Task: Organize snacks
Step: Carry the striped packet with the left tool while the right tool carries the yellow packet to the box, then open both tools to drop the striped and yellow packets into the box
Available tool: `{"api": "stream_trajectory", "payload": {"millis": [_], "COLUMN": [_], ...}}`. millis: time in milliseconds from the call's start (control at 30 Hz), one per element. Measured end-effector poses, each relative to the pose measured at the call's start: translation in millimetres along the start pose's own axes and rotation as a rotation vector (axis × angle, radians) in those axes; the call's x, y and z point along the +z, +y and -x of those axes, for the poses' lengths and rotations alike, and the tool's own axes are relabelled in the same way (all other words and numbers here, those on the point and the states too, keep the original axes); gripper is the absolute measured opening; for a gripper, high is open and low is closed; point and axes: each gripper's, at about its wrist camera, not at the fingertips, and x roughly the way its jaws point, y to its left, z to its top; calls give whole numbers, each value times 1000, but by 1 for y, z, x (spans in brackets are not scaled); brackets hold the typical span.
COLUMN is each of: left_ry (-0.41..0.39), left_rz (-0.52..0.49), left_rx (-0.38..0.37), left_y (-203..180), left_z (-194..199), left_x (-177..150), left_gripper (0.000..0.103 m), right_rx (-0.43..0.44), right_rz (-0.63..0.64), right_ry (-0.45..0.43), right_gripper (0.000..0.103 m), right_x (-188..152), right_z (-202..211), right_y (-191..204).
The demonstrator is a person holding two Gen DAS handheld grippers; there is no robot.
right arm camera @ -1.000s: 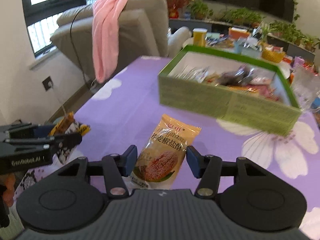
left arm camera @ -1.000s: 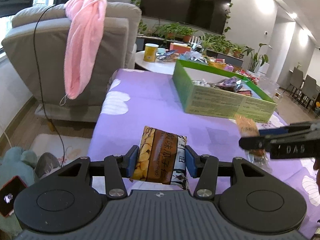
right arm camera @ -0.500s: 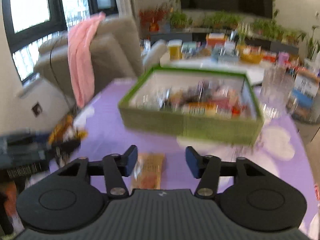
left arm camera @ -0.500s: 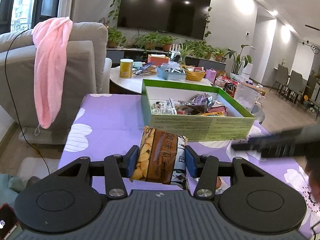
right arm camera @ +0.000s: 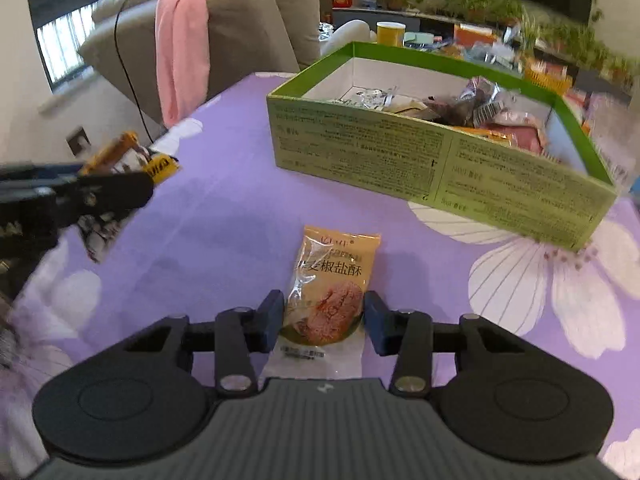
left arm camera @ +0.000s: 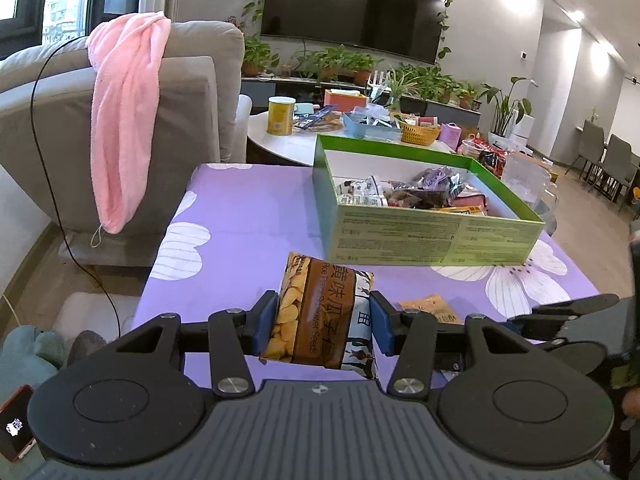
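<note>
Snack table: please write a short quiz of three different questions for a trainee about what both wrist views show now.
1. True or false: the left hand-held gripper holds a seed bag.
2. What lies between the closing jaws of the right hand-held gripper?
3. Where does the green box stand? A) on the sofa B) on the purple cloth C) on the floor

Key: 1 true; 2 the orange packet, flat on the cloth; 3 B.

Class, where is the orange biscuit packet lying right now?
Right wrist view: the biscuit packet lies flat on the purple cloth between the right tool's closing jaws, before the green box.
</note>
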Motion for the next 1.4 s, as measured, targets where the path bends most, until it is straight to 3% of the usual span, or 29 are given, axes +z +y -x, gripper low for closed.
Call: {"api": "stream_trajectory", "payload": {"millis": [333, 700, 900, 1200, 1267, 1300, 1367, 1400], "left_ry": [-52, -125, -128, -102, -99, -93, -84, -80], "left_rz": [-54, -119, -127, -104, -110, -108, -98, -96], "left_rx": [-68, -131, -138, -112, -90, -77, -66, -67], "left_y": [-27, -58, -66, -67, -66, -66, -64, -63], "left_z": [-11, -49, -82, -133, -140, -144, -149, -151], "left_x": [31, 95, 122, 128, 125, 123, 120, 120], "left_gripper": [46, 46, 46, 49, 53, 55, 65, 66], "right_rx": [-36, -98, -101, -95, -105, -117, -118, -104], "right_rz": [-53, -75, -98, -120, -131, -154, -199, -220], "right_ry": [-181, -322, -336, -298, -299, -292, -283, -276], "right_gripper": [35, 35, 35, 36, 39, 46, 48, 48], "right_x": [34, 91, 110, 123, 121, 119, 114, 112], "right_z": [49, 61, 46, 9, 1, -2, -4, -3], "right_y": [-31, -73, -91, -107, -111, -114, -120, -123]}}
